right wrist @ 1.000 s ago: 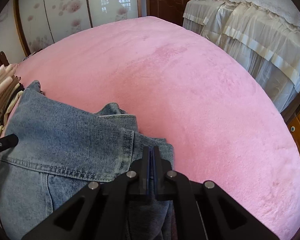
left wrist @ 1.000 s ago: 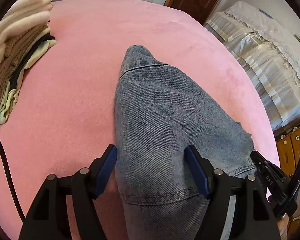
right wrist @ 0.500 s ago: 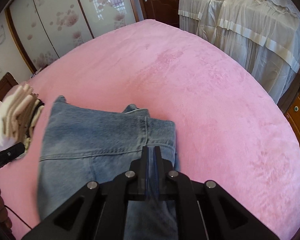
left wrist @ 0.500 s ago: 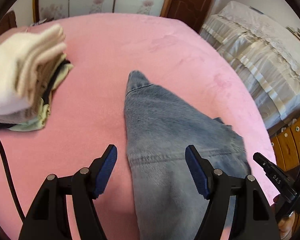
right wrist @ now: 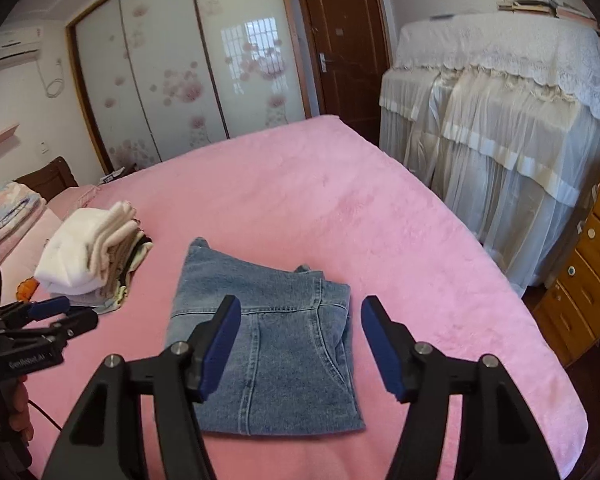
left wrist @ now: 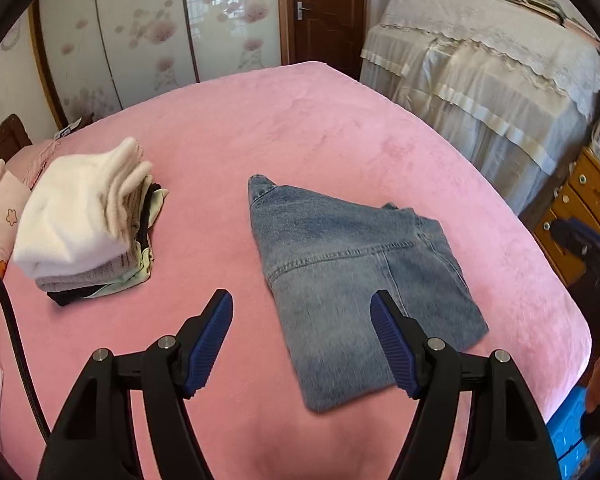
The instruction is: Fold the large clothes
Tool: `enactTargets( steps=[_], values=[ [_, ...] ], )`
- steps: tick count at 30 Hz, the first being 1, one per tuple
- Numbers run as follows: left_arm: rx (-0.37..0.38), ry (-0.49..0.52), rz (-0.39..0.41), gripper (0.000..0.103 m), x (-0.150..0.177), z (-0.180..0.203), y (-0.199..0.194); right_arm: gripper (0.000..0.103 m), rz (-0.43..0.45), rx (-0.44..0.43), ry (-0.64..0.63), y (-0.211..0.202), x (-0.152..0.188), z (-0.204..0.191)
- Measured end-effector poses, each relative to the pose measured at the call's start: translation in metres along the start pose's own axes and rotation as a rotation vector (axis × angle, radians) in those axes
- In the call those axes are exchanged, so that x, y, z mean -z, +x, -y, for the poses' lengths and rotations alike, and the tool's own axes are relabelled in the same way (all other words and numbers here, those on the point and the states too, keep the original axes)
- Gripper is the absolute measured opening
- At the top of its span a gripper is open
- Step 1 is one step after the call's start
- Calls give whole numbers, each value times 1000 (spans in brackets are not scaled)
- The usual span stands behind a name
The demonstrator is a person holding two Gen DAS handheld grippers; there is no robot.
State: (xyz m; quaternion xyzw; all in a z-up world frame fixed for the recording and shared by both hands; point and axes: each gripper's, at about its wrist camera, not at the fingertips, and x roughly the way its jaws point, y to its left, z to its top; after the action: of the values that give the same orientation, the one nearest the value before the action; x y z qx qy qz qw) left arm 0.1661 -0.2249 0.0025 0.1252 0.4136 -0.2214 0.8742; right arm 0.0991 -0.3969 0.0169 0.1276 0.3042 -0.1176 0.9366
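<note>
Left wrist view: the jeans lie folded into a compact block on the pink bed, near its front edge and at about 3 o'clock from the stack of folded clothes, well apart from it. The left gripper hangs above the bed with its jaws spread and nothing between them. In the right wrist view the right gripper is also clear of the denim; its jaws are opening and hold nothing.

The fold appears finished and released, so the step in hand is most likely the withdrawal and check. To do it well:

1. Lift both grippers straight off, keeping the pads from dragging the top layer.
2. Inspect the far edge at 12 o'clock, where a waistband corner juts past the block; it may need tucking.
3. For transfer to the stack, grip both short sides through all layers, since heavy denim tends to spring open.
</note>
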Motion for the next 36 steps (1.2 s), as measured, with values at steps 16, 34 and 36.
enactTargets(
  steps=[16, 34, 36],
  values=[
    [84, 5, -161, 70, 40, 3, 31, 80, -55, 11, -197, -8, 22, -2],
    [337, -228, -361, 73, 64, -37, 186, 80, -479, -221, 150, 180, 84, 77],
    [346, -238, -369, 79, 63, -37, 196, 80, -506, -245, 173, 196, 87, 78]
  ],
)
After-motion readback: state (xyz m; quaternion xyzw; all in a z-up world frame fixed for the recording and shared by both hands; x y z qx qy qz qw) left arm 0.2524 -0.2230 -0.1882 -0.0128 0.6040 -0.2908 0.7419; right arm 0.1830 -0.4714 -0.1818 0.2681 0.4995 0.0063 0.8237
